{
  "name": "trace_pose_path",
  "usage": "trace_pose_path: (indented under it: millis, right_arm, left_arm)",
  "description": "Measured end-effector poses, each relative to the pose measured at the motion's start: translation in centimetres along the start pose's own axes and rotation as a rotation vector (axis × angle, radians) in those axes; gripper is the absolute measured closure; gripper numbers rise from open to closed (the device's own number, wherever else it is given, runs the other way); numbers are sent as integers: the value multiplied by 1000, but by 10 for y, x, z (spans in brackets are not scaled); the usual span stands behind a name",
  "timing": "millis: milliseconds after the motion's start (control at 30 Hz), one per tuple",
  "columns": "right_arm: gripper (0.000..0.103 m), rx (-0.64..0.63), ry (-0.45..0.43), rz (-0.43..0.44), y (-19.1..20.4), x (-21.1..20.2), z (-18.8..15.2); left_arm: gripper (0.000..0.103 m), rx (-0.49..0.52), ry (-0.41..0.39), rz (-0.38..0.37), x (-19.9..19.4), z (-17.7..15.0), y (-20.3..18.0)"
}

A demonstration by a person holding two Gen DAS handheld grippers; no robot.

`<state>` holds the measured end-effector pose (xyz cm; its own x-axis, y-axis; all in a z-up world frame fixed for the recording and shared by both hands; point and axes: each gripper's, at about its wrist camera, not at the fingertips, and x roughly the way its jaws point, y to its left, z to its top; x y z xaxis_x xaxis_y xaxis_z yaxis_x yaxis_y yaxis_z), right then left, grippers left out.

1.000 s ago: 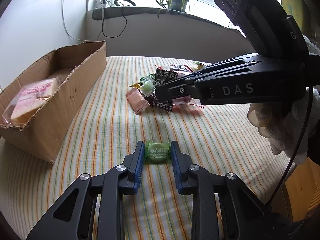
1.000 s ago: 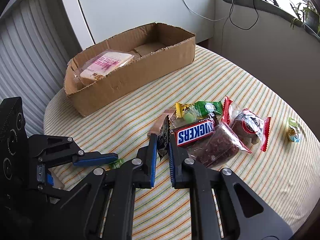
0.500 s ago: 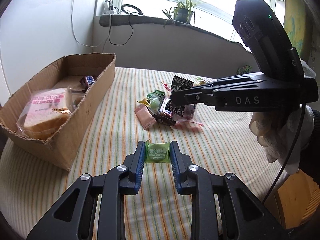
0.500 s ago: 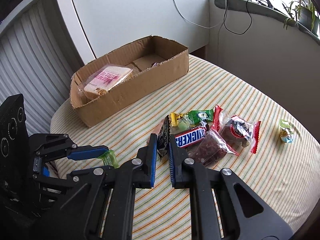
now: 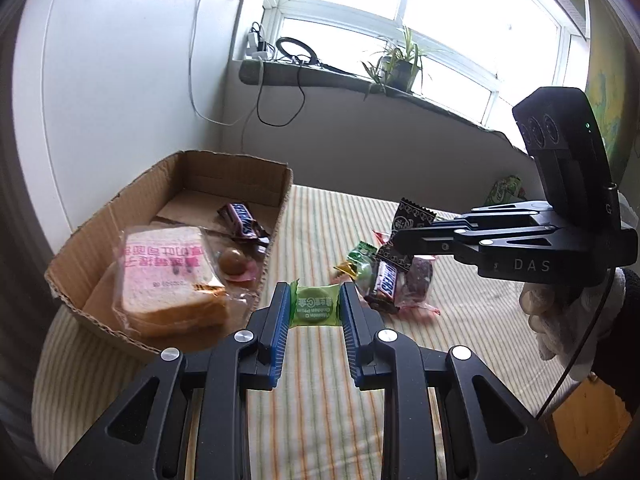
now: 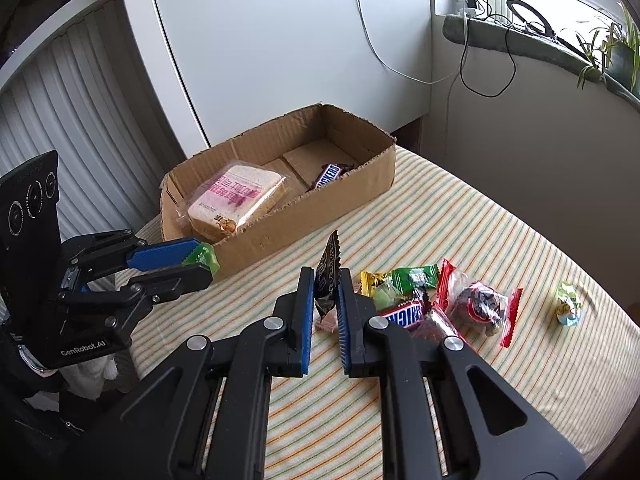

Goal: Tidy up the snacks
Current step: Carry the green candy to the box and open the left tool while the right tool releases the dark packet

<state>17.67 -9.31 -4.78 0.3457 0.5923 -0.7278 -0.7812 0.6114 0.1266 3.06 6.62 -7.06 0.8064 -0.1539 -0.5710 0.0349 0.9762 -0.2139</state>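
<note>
My left gripper [image 5: 314,308] is shut on a green wrapped candy [image 5: 314,309], held in the air beside the near corner of the cardboard box [image 5: 280,188]. In the right wrist view the same gripper [image 6: 200,262] and green candy [image 6: 203,257] hang at the box [image 6: 352,196] front wall. My right gripper [image 6: 325,296] is shut on a black patterned snack packet [image 6: 328,272], lifted above the striped table [image 6: 460,216]; that packet [image 5: 412,216] also shows at its fingertips in the left view. The box holds wrapped bread [image 6: 236,198] and a Snickers bar [image 6: 330,174].
A pile of loose snacks lies on the table: a Snickers bar [image 6: 402,314], green and yellow candies [image 6: 412,278], red-edged packets [image 6: 480,304]. One small wrapped sweet [image 6: 567,308] lies apart on the right. A windowsill with a plant [image 5: 400,64] and cables runs behind.
Both grippers have risen off the table with their snacks. The left one has moved toward the box, so the box interior now shows.
</note>
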Motion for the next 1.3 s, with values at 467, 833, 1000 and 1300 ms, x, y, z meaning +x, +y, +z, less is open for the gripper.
trace_pose_path:
  millis: [467,833,1000,1300]
  right_arm:
    - [92,-24,-21,32,19,22,37]
    - [92,-46,-9,42,35,52,62]
    - [92,-53,3,49,41,66,74]
    - [92,-78,35,57,52,88,83]
  left_arm:
    - [80,-53,-71,110,-13,25,61]
    - [80,-86,-79,185,-14,30,98]
    - [80,-107,-81,205,-13,30,112]
    - [80,-121,-67,216,-7,30,123]
